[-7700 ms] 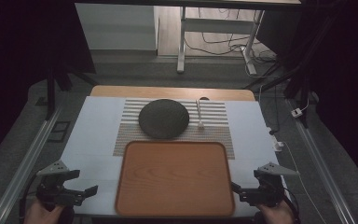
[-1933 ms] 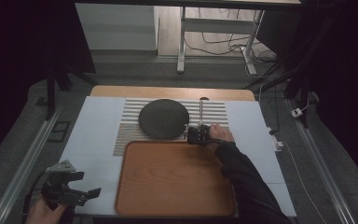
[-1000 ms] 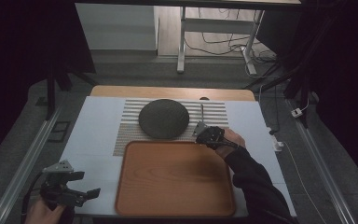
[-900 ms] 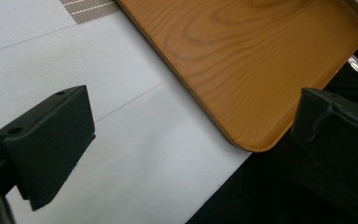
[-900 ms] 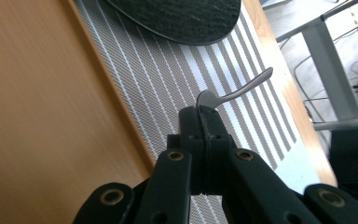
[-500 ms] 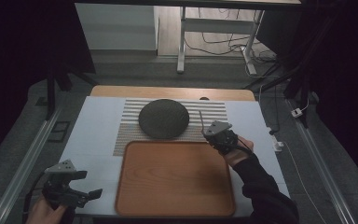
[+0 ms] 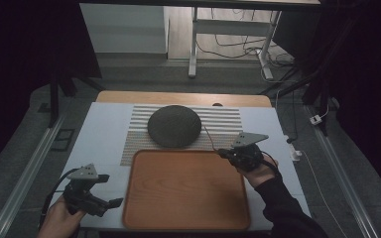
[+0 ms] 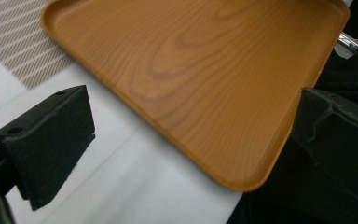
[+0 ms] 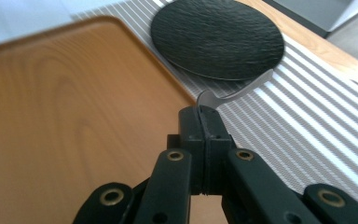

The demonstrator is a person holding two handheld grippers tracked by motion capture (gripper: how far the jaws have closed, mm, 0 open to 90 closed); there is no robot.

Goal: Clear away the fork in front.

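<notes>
Above the tray's (image 7: 186, 191) far right corner, a spoon (image 9: 235, 93) is clamped by the right gripper (image 7: 224, 153); level carriage is advised. Left gripper (image 7: 110, 198) is held agape.

The spoon (image 9: 235, 93) shows just a thin curved handle; its pinched end is hidden between the right gripper (image 9: 204, 109) pads, and its far end blurs against the dark plate (image 9: 216, 37).

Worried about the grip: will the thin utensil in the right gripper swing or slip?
Probably stiff and light: the utensil looks like thin metal. Pinched at one end by the right gripper, it may pivot. Its smooth shine suggests it could slip.
</notes>
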